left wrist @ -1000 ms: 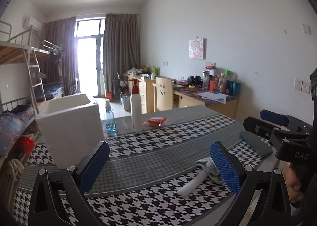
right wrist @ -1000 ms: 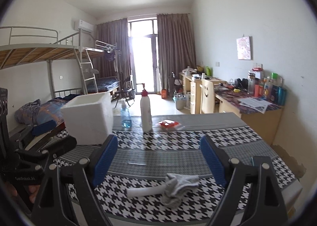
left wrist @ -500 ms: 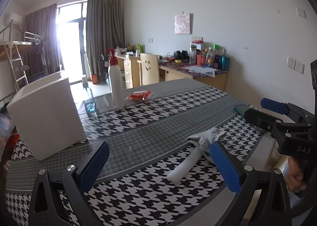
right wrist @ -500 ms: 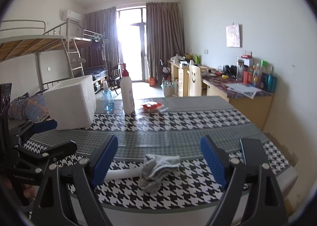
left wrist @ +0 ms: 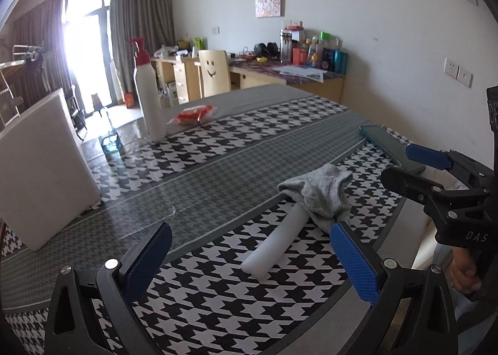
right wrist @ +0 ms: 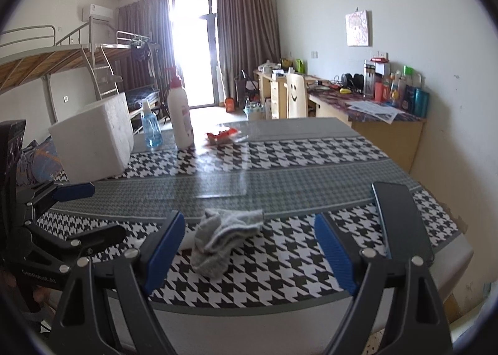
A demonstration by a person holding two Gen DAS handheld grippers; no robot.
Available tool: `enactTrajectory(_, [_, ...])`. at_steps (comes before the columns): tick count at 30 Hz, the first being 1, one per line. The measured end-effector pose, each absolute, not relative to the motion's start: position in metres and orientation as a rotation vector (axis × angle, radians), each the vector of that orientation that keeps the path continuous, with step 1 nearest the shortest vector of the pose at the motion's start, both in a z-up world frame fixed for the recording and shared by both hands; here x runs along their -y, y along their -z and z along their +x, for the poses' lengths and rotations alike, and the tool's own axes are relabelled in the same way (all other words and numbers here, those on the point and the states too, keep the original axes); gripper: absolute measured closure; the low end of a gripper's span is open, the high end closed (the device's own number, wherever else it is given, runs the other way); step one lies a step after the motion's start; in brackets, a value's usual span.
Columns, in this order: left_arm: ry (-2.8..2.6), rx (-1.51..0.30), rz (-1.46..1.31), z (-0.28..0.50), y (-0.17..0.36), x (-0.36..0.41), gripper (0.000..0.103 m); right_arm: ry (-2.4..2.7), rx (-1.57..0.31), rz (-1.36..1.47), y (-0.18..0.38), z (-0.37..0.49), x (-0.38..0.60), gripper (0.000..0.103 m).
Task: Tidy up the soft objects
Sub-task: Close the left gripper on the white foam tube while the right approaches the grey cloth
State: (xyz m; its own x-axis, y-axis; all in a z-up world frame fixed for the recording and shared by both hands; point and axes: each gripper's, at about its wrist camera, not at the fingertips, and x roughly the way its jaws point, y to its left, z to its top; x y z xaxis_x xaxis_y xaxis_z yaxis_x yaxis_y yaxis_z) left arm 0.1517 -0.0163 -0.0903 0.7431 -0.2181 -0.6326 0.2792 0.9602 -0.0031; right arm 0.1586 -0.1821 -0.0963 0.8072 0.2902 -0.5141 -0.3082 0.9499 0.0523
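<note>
Far left in right wrist view: hand on the left gripper cut off by frame edge, mostly dark, hard to make out. White foam box clipped at left edge in left wrist view, inside not visible. Small blue bottle half hidden behind box there, clearer in right wrist view. White pump bottle upright beyond, red packet just beside it, label unreadable.

Left gripper jaws spread wide, nothing between pads, nothing touched, hovering over houndstooth desk. White tube lying on desk between the blue pads, nearer the right pad. Grey sock bunched over tube's far end, just ahead of the right pad, tube end under it hidden.

Right gripper also wide open, empty, no contact. Sock in front of it, between the pads, closer to the left pad; tube mostly hidden behind that pad. Dark flat phone-like slab near desk's right edge, partly covered by right finger. In left wrist view, hand on right gripper barely visible at right edge.
</note>
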Motion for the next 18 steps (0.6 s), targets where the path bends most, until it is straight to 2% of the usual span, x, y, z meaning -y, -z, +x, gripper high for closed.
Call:
enactTrajectory(12, [0.329,-0.768,0.123,0.17,0.11,0.028,0.002,-0.324,-0.598,-0.036,0.107,0.173,0.182,0.015])
enactTrajectory(15, [0.312,-0.803,0.142,0.177,0.117,0.03,0.008,-0.322,-0.606,-0.034,0.109,0.175,0.184,0.015])
enactTrajectory(17, [0.316,-0.833,0.139,0.182,0.122,0.03,0.018,-0.323,-0.612,-0.029,0.11,0.175,0.186,0.015])
enactTrajectory(18, [0.324,-0.844,0.133,0.184,0.124,0.03,0.018,-0.324,-0.615,-0.026,0.111,0.176,0.186,0.015])
